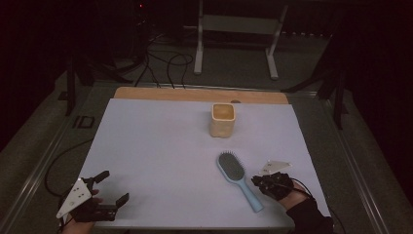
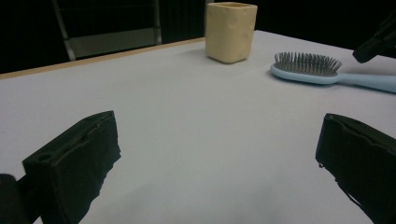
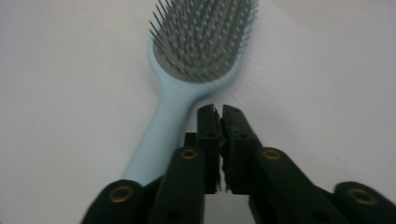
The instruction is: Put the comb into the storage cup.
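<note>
brush: light blue plastic hairbrush, flat on the white tabletop, bristles up, near the right front edge; head points away from the person, handle toward them.
cup: tan cup upright, well beyond the brush, not touching it.
right tongs: just beside the handle, near its middle; jaws almost together with a thin slit between them, nothing in it. In the right gripper view the tips sit beside the handle neck, not on it.
left tongs: jaws wide apart, empty, at the left front corner, well apart from the brush.
handling (judgement): brush looks light and stiff, with a hard, smooth handle, so likely slippery between pads. Head-heavy, so a grip at the tail end will probably let it droop.
grip point (judgement): handle, close to the neck. Avoid the bristle pad: pins flex and give no firm hold.
risk: lies low, so a flat approach may push it instead of picking it.
</note>
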